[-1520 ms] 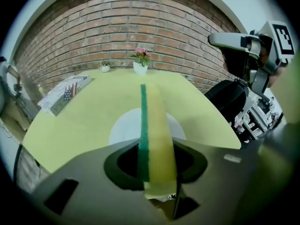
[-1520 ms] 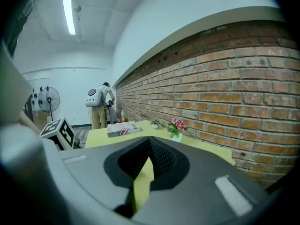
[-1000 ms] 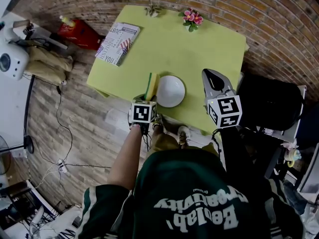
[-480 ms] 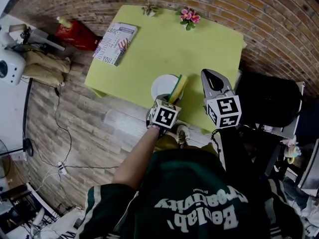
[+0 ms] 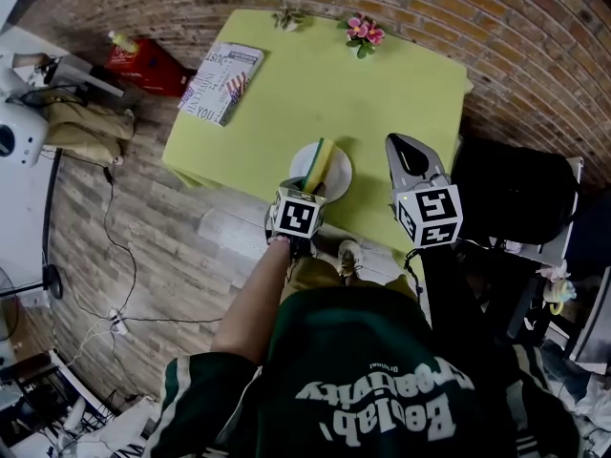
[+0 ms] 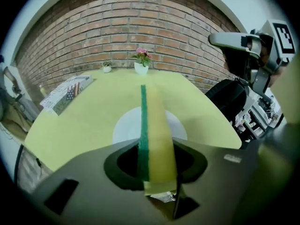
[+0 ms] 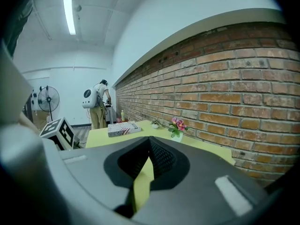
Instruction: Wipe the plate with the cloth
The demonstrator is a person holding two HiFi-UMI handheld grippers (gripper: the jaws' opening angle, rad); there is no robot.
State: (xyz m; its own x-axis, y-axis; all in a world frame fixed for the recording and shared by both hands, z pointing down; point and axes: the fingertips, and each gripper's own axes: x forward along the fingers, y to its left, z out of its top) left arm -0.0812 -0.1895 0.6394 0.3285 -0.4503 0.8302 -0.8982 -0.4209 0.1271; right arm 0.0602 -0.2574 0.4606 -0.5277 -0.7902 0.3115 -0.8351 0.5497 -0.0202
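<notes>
left gripper: clamped on the cloth, really a sponge
cloth: edge-on over the plate, long axis pointing away from the fingers
right gripper: closed, empty, just right of plate

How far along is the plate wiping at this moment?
Done: the left claw is shut on the sponge. In hand: the sponge is held over the white plate; contact is unclear. Left: likely most of the wiping. The right claw is shut, idle beside the plate.
</notes>
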